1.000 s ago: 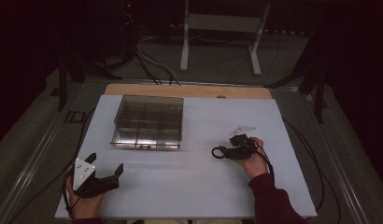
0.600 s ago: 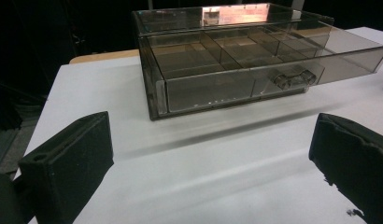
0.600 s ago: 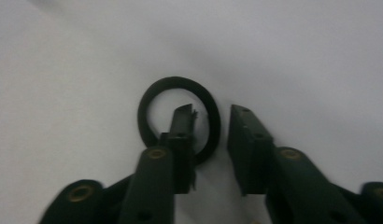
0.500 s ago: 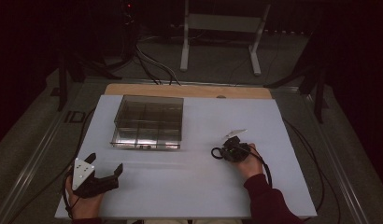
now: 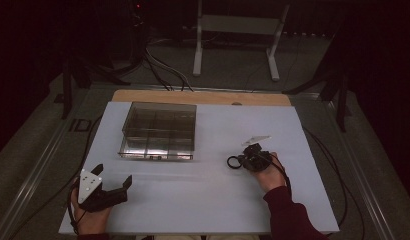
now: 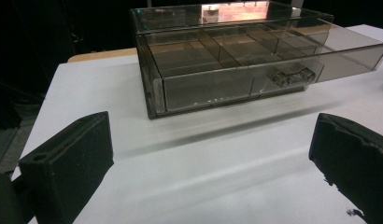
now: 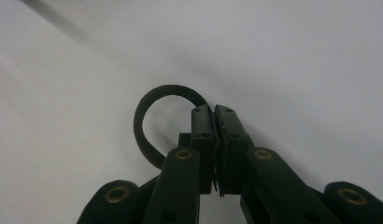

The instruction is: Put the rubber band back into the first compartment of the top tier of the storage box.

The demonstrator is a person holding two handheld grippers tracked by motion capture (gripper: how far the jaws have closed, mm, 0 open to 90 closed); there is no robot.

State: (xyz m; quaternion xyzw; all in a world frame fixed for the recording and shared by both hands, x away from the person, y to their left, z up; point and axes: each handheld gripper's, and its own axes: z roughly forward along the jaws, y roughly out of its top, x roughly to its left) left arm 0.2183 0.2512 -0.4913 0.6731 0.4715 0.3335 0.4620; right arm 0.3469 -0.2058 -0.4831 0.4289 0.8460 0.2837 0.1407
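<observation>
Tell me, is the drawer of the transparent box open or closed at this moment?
Open. In the left gripper view the drawer sticks out from under the box's lid, its handle forward. Its compartments look empty.

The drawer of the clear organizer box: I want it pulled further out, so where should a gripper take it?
By the small clear handle on the drawer front, coming from the person's side. It juts off the flat front panel, and the open left gripper already faces it.
</observation>
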